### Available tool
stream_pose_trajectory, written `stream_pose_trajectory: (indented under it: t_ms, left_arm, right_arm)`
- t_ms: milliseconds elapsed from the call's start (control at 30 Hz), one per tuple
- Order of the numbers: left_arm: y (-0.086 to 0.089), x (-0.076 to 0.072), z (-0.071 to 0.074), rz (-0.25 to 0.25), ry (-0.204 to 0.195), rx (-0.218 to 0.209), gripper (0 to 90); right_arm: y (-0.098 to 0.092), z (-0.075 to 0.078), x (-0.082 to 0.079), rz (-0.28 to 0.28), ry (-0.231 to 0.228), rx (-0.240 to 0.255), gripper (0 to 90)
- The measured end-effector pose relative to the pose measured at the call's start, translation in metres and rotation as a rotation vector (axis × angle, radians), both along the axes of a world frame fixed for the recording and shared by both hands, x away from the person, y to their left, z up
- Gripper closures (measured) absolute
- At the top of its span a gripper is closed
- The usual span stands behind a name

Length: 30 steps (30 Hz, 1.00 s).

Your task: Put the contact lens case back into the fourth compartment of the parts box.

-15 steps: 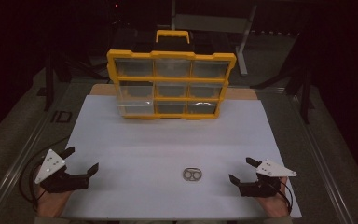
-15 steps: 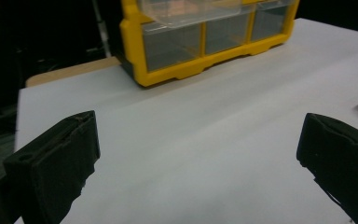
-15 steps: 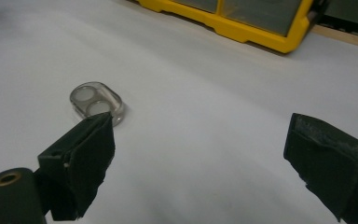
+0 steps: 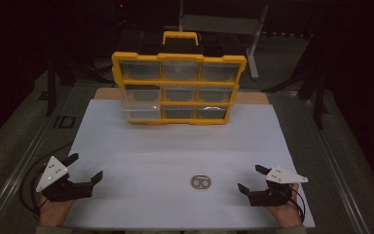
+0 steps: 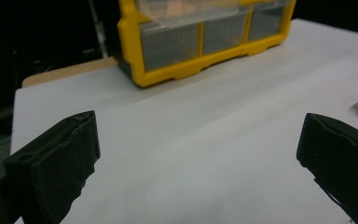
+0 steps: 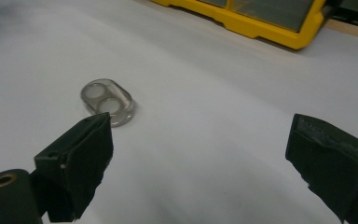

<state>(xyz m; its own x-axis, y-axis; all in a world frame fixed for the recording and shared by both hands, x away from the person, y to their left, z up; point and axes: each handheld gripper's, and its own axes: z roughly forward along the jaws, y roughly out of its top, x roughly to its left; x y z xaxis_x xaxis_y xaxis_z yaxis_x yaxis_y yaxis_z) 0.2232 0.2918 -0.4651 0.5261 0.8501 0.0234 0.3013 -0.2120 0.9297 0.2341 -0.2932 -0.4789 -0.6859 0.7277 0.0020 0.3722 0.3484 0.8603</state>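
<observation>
High view has the whole setup: a white worktop (image 4: 185, 146) with a yellow compartment organizer (image 4: 179, 87) standing upright at the far end, black carry handle on top, clear drawers facing the person. Near the front edge lies a small clear two-hole oval piece (image 4: 201, 183), flat on the sheet, a bit right of centre. The left gripper (image 4: 85, 170) sits at the front left corner and the right gripper (image 4: 249, 179) at the front right, each in a hand resting at the worktop's edge, jaws pointing inward. The oval piece lies between them, nearer the right gripper but not touching it.

Left gripper view adds the close look: both black jaws spread wide with nothing but bare white sheet between them, the organizer's bottom row of drawers ahead, and just a sliver of the oval piece at the right edge.

Right gripper view is where the piece (image 6: 107, 101) really shows up: translucent, two round holes, lying just beyond the tip of the jaw on the left of that view, outside the gap. Jaws here are also wide apart and hold nothing.

Compared with half a second earlier, nothing has shifted: grippers, piece and organizer all sit in the same spots.
</observation>
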Motion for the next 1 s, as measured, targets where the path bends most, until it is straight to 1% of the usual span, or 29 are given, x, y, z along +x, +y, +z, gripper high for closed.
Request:
stream_pose_trajectory:
  t_ms: [67,133,300,333,400,500,600,667,700,833,1000]
  left_arm:
    - [-0.002,0.000,-0.001,-0.006,-0.016,0.003,0.0]
    - [-0.003,0.000,-0.001,-0.006,-0.017,0.016,0.0]
    - [-0.004,-0.001,-0.001,-0.011,-0.026,0.017,0.0]
    - [-0.005,-0.001,-0.001,-0.009,-0.026,0.022,0.0]
    - [-0.005,-0.001,-0.001,-0.009,-0.027,0.021,0.0]
    - [-0.006,0.000,-0.001,-0.011,-0.025,0.018,0.0]
    - [-0.007,-0.001,-0.001,-0.009,-0.028,0.028,0.0]
    - [-0.007,-0.001,-0.001,-0.009,-0.029,0.026,0.0]
    - [-0.007,-0.001,-0.001,-0.006,-0.027,0.028,0.0]
    - [-0.007,-0.002,-0.001,-0.008,-0.030,0.025,0.0]
    - [-0.008,-0.002,-0.002,-0.007,-0.033,0.026,0.0]
  right_arm:
    - [0.001,0.003,0.000,0.001,0.004,-0.003,6.9]
    - [0.001,0.005,0.000,0.002,0.003,-0.003,6.9]
    - [0.001,0.010,0.001,0.003,0.000,-0.009,6.9]
    - [0.000,0.013,0.002,0.004,0.010,-0.010,7.0]
    - [0.000,0.013,0.003,0.005,0.014,-0.009,6.9]
    - [0.002,0.015,0.004,0.020,0.026,-0.011,7.0]
    - [0.004,0.016,0.005,0.030,0.031,-0.013,7.0]
    - [0.005,0.017,0.006,0.039,0.029,-0.018,7.0]
    - [0.007,0.021,0.007,0.051,0.025,-0.024,7.0]
    - [0.010,0.025,0.009,0.065,0.017,-0.034,7.0]
    - [0.012,0.028,0.011,0.076,0.022,-0.042,7.0]
